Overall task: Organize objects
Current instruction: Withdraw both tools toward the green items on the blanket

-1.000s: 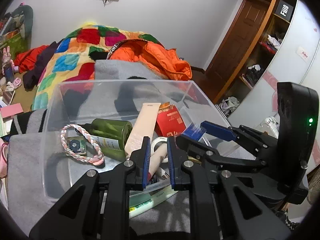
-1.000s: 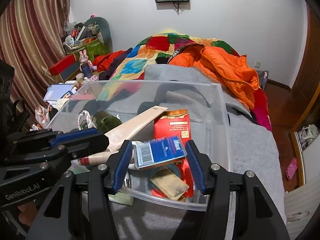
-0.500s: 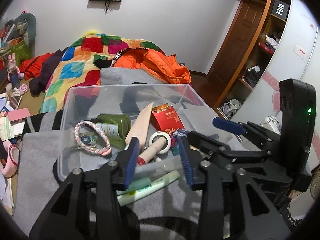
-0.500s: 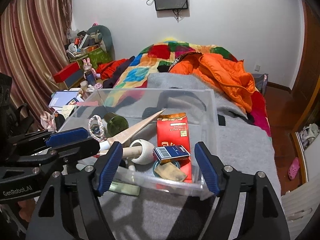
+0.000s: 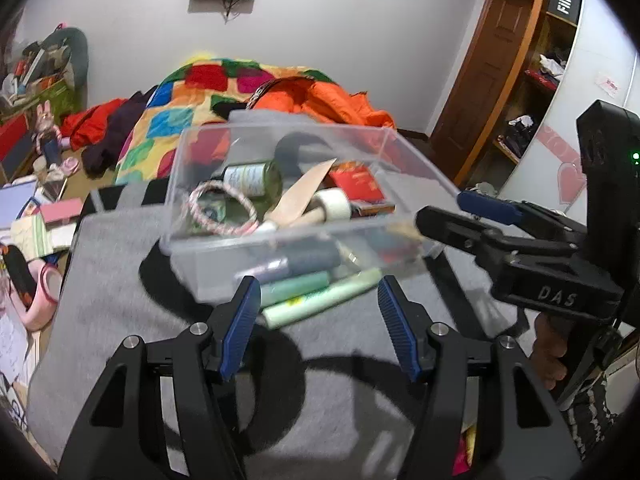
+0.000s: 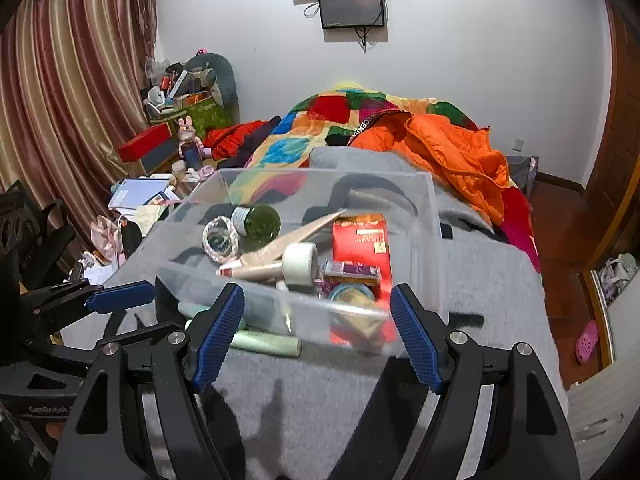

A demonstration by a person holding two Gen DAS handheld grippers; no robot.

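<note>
Hovering short of the clear plastic bin (image 5: 280,236), both grippers hang over the grey blanket (image 5: 108,280) with nothing between their pads. The left gripper (image 5: 316,324) has just been opening and its jaws now stand moderately wide and empty; the right gripper (image 6: 316,332) has also just been opening and stands wide and empty.

The bin serves as the collecting place, which explains the jumble inside it: a green bottle (image 6: 258,220) toward its far left, a braided ring (image 6: 220,238) beside that, a beige tube (image 6: 288,240) slanting across the middle, a roll of white tape (image 6: 300,258) on the tube's near end, and a red box (image 6: 360,240) at the right. A pale green tube (image 5: 320,304) shows at the bin's near wall; whether it lies inside or just outside I cannot tell. Judging by the empty jaws, both hands look free for the next item.
</note>
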